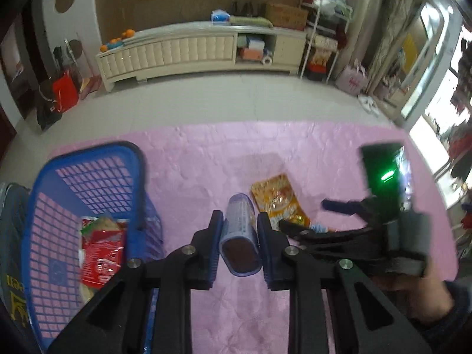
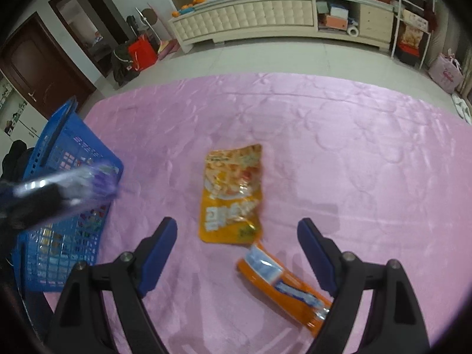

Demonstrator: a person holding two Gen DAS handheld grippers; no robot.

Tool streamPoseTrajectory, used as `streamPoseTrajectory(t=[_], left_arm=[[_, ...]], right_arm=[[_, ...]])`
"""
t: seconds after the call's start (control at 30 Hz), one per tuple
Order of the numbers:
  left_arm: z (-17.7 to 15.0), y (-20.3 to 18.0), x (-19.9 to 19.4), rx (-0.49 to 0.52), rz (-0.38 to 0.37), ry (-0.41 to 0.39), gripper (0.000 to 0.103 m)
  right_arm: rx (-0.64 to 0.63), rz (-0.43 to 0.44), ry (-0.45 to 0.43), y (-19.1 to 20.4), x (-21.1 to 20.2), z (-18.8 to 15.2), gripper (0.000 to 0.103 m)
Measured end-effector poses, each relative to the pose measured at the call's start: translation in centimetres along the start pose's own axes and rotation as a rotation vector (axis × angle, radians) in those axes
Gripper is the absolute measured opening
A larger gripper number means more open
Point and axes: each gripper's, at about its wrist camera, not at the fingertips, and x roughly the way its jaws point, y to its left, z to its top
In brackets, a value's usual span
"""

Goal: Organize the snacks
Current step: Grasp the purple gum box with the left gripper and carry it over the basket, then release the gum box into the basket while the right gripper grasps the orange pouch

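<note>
My left gripper [image 1: 237, 221] is shut on a blue-purple snack pack [image 1: 239, 236] and holds it above the pink cloth, to the right of the blue basket [image 1: 88, 159]. The basket holds a red snack bag [image 1: 100, 253]. In the right wrist view the pack [image 2: 88, 183] shows blurred beside the basket [image 2: 65, 230]. My right gripper [image 2: 237, 236] is open and empty over a yellow-orange snack bag [image 2: 231, 194] and an orange snack stick pack [image 2: 283, 283] lying on the cloth. The yellow bag also shows in the left wrist view [image 1: 277, 200], beside my right gripper [image 1: 306, 215].
The pink cloth [image 2: 354, 153] covers the table. A cream cabinet [image 1: 188, 53] stands across the floor behind it. Red and dark bags [image 2: 132, 56] sit by the wall at the left.
</note>
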Motion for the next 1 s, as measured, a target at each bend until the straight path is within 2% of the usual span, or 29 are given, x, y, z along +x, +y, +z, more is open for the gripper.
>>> streamPoseTrajectory(t=[0.13, 0.2, 0.27, 0.43, 0.53, 0.57, 0.63, 0.8, 0.9, 0.93, 1.0], left_arm=[[1.2, 2.9, -3.8, -0.046, 0.008, -0.105, 0.022], [1.6, 4.2, -4.8, -0.067, 0.018, -0.134, 0.022], [1.9, 6.0, -5.8, -0.096, 0.032, -0.156, 0.022], [1.2, 10.2, -6.6, -0.155, 0.063, -0.164, 0.022], [0.3, 12.0, -5.6, -0.167, 0.08, -0.125, 0.022], [0.0, 12.7, -5.1, -0.173, 0.096, -0.11, 0.022], [-0.6, 13.9, -4.8, -0.195, 0.103, -0.091, 0.022], [-1.7, 16.0, -2.5, -0.261, 0.072, 0.009, 0.022], [-1.9, 16.4, -1.6, -0.256, 0.078, 0.032, 0.022], [-2.0, 16.4, -1.5, -0.258, 0.075, 0.037, 0.022], [-2.0, 16.7, -1.2, -0.268, 0.088, 0.04, 0.022]], right_arm=[[-0.029, -0.023, 0.039, 1.7, 1.8, 0.8, 0.087], [-0.006, -0.063, 0.048, 1.8, 2.6, 1.2, 0.087], [0.024, -0.065, 0.063, 1.4, 3.2, 1.5, 0.087], [-0.024, -0.105, 0.066, 2.1, 4.2, 1.9, 0.087], [-0.054, -0.127, 0.072, 2.8, 4.7, 2.1, 0.086], [-0.08, -0.146, 0.069, 3.2, 4.9, 2.1, 0.083], [-0.158, -0.21, 0.064, 4.3, 5.1, 2.0, 0.066], [-0.239, -0.175, 0.091, 5.3, 5.6, 2.0, 0.063], [-0.256, -0.158, 0.096, 5.3, 5.6, 1.7, 0.057], [-0.26, -0.139, 0.096, 5.2, 5.2, 1.6, 0.042], [-0.267, -0.131, 0.108, 5.2, 4.9, 1.4, 0.036]])
